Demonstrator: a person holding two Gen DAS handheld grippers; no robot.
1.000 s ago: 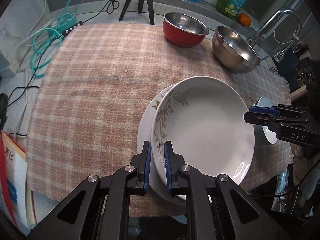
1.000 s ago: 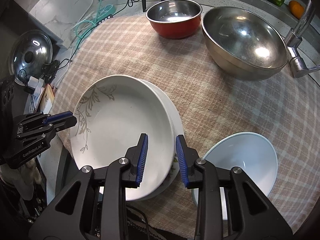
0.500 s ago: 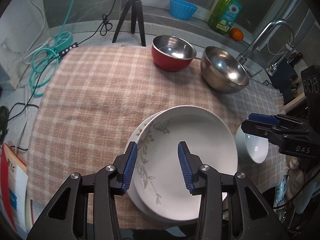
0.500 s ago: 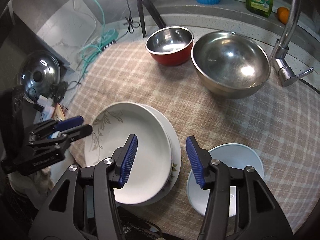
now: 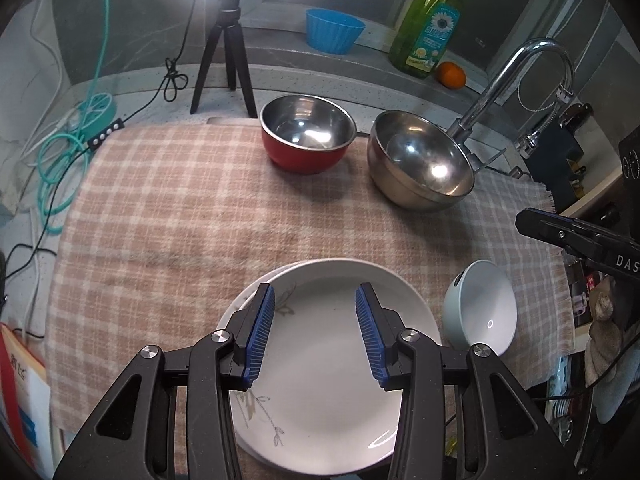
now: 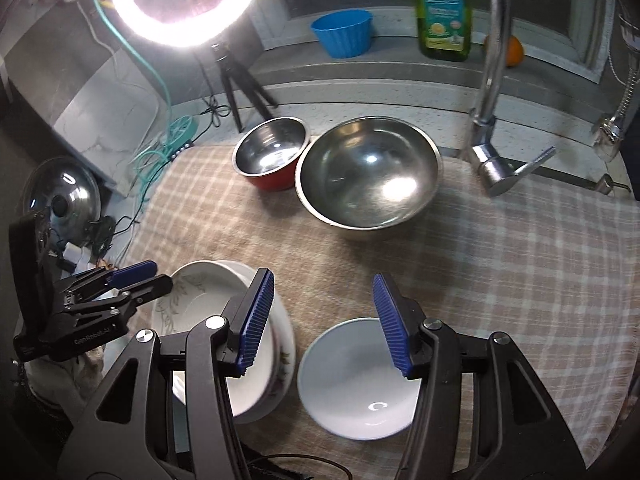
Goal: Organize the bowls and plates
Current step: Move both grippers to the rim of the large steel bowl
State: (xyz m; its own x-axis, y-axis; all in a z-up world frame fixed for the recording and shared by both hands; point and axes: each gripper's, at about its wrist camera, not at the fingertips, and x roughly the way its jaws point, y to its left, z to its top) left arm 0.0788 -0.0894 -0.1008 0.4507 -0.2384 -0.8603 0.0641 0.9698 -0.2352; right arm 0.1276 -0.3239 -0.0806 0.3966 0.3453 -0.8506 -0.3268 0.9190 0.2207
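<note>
Now both grippers released, nothing between jaws: left gripper (image 5: 316,332) above stacked plates (image 5: 336,364) on checked cloth, right gripper (image 6: 324,320) near white bowl (image 6: 360,372). Plates glazed, slippery, breakable (pinch at rim). Jaws just opened.

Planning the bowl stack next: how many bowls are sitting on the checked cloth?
3: a red bowl at the far edge, a large steel bowl to its right, and a white bowl near the front, right of the stacked plates. None seems hidden.
</note>
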